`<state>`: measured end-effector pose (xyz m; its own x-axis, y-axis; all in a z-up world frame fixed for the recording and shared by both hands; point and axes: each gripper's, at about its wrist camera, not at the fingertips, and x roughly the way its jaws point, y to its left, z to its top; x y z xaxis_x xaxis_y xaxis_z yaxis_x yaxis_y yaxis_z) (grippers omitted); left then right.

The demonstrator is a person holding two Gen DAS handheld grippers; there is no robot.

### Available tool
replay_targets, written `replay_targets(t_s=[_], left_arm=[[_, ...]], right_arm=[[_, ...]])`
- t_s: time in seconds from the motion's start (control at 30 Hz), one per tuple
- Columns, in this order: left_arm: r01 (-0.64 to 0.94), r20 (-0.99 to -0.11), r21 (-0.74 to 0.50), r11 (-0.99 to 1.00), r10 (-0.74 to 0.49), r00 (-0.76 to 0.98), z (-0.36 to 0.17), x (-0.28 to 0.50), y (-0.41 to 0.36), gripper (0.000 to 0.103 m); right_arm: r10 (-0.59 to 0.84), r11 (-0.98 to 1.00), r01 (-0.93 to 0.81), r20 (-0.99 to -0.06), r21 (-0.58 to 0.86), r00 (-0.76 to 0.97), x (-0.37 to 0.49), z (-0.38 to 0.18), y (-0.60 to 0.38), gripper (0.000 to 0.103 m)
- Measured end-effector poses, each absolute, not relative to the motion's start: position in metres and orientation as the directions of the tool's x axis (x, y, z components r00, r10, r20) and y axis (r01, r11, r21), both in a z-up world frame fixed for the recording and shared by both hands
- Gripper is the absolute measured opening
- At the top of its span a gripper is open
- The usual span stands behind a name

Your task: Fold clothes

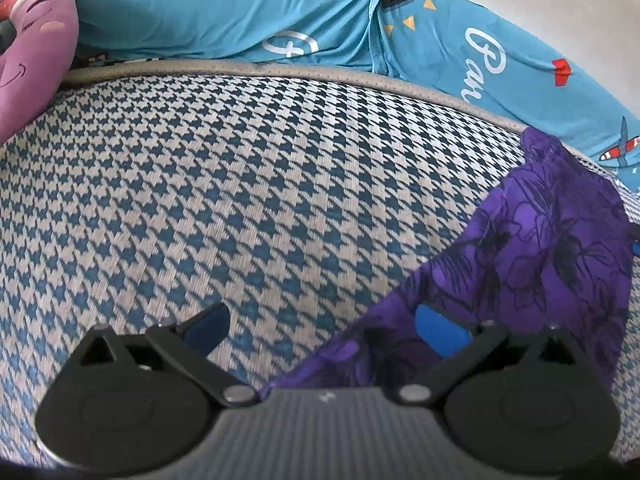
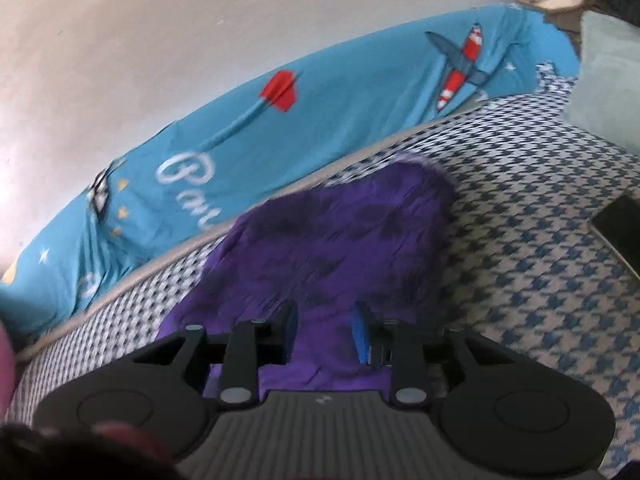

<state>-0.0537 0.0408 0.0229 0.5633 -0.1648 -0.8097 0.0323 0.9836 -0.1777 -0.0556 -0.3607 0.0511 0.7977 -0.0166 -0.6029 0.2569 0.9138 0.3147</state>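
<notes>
- Purple floral-print garment (image 2: 320, 240) lies crumpled on a blue-and-white houndstooth mat (image 1: 240, 200), toward its far edge, near the grey piped border.
- Left gripper (image 1: 324, 328): jaws spread wide. Left finger sits over bare mat; the right blue pad (image 1: 440, 330) is at the garment's edge with purple cloth (image 1: 540, 248) around it. Nothing pinched between the jaws.
- Right gripper (image 2: 324, 332): low over the garment, jaws apart, not as wide as the left's, purple fabric showing in the gap; whether the pads touch the cloth, can't tell. This view is motion-blurred.
- Teal cartoon-print sheet (image 1: 260, 20) with stars, airplane and white script runs behind the mat's far edge.
- Pink-purple plush toy (image 1: 36, 60) at far left of the left wrist view, touching the mat's border.
- Pale wall (image 2: 160, 40) above the sheet.
- Pale green cushion (image 2: 608, 76) at right.
</notes>
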Motion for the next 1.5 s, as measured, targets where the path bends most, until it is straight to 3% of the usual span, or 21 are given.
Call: replay_targets(t_s=[0.43,0.87,1.03,1.23,1.5], left_arm=[[0.025,-0.824,-0.21,0.977,-0.19,0.534,0.017,-0.083,0.057,0.103],[0.022,-0.822,-0.228,0.973,-0.205,0.531,0.012,-0.088,0.054,0.102],[0.014,-0.824,-0.229,0.973,-0.201,0.529,0.01,-0.087,0.056,0.09],[0.011,-0.822,-0.233,0.972,-0.203,0.532,0.009,-0.089,0.06,0.083],[0.002,-0.817,-0.257,0.967,-0.218,0.533,0.009,-0.094,0.068,0.078]], right_arm=[[0.185,0.95,0.04,-0.662,0.31,0.726,-0.1,0.035,-0.287,0.034],[0.255,0.956,-0.072,-0.685,0.284,0.683,-0.122,0.021,-0.256,0.035],[0.303,0.949,-0.143,-0.685,0.282,0.662,-0.132,0.018,-0.242,0.035],[0.394,0.918,-0.297,-0.675,0.261,0.624,-0.152,0.015,-0.213,0.036],[0.462,0.853,-0.494,-0.683,0.167,0.567,-0.176,0.002,-0.168,0.045]])
